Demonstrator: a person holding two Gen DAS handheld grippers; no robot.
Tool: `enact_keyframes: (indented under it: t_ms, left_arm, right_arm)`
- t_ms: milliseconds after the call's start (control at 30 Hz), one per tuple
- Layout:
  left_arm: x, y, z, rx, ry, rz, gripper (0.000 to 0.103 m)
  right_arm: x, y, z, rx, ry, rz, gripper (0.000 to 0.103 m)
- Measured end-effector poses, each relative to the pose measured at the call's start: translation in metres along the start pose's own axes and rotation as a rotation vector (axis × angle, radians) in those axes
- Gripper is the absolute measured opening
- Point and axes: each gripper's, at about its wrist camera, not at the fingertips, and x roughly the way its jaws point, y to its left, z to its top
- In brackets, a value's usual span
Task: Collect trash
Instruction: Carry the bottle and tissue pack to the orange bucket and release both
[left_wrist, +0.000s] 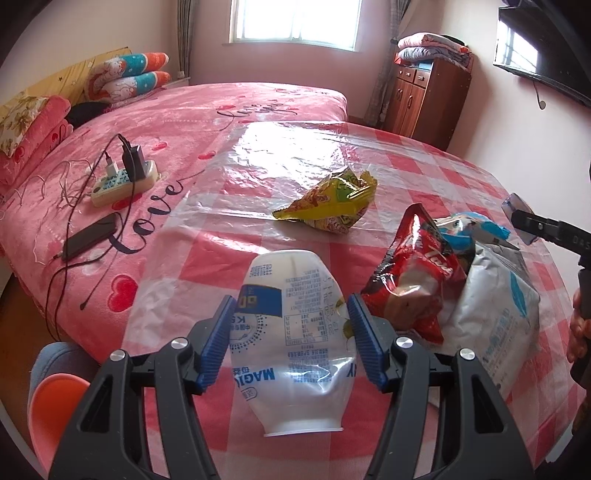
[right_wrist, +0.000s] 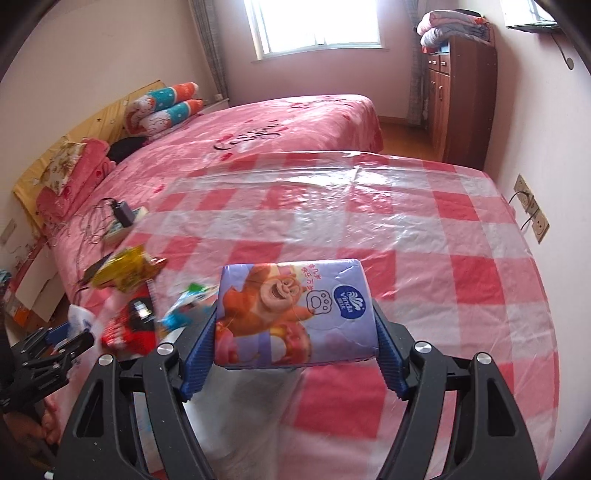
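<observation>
My left gripper (left_wrist: 291, 339) is shut on a squashed white plastic bottle (left_wrist: 291, 295) with a blue label, its blue pads pressing both sides, mouth toward the camera. On the round checked table (left_wrist: 229, 258) lie a yellow snack wrapper (left_wrist: 332, 203), a red snack bag (left_wrist: 413, 273), a blue and white wrapper (left_wrist: 476, 229) and a white bag (left_wrist: 495, 306). My right gripper (right_wrist: 295, 332) is shut on a purple tissue pack (right_wrist: 291, 314) with a cartoon bear, held above the white bag (right_wrist: 251, 406). The red bag (right_wrist: 129, 328) and yellow wrapper (right_wrist: 125, 269) lie to its left.
Clear plastic covers the table (right_wrist: 443, 240). Left of it a pink bed (left_wrist: 147, 122) carries a power strip (left_wrist: 122, 181), cables and a phone (left_wrist: 88, 236). A brown cabinet (left_wrist: 421, 99) stands by the far wall. An orange object (left_wrist: 55, 398) sits low at the left.
</observation>
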Motion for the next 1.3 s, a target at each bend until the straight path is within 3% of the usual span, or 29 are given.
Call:
enact_keyframes:
  t_ms: [367,800,1300]
  left_arm:
    - [-0.039,0.016,-0.012,0.010,-0.043,0.034,0.062]
    - [-0.076,0.044,-0.029,-0.001,-0.077,0.085,0.062]
    - [-0.109,0.107,-0.060,-0.068,-0.069,0.218,0.062]
  right_arm:
    - [-0.032,0.056,-0.024,-0.064,0.000,0.092,0.074]
    - [-0.042,0.126,-0.048,-0.174,0.041,0.202,0.074]
    - [-0.034,0.246,-0.065,-0.399,0.107,0.365,0.074]
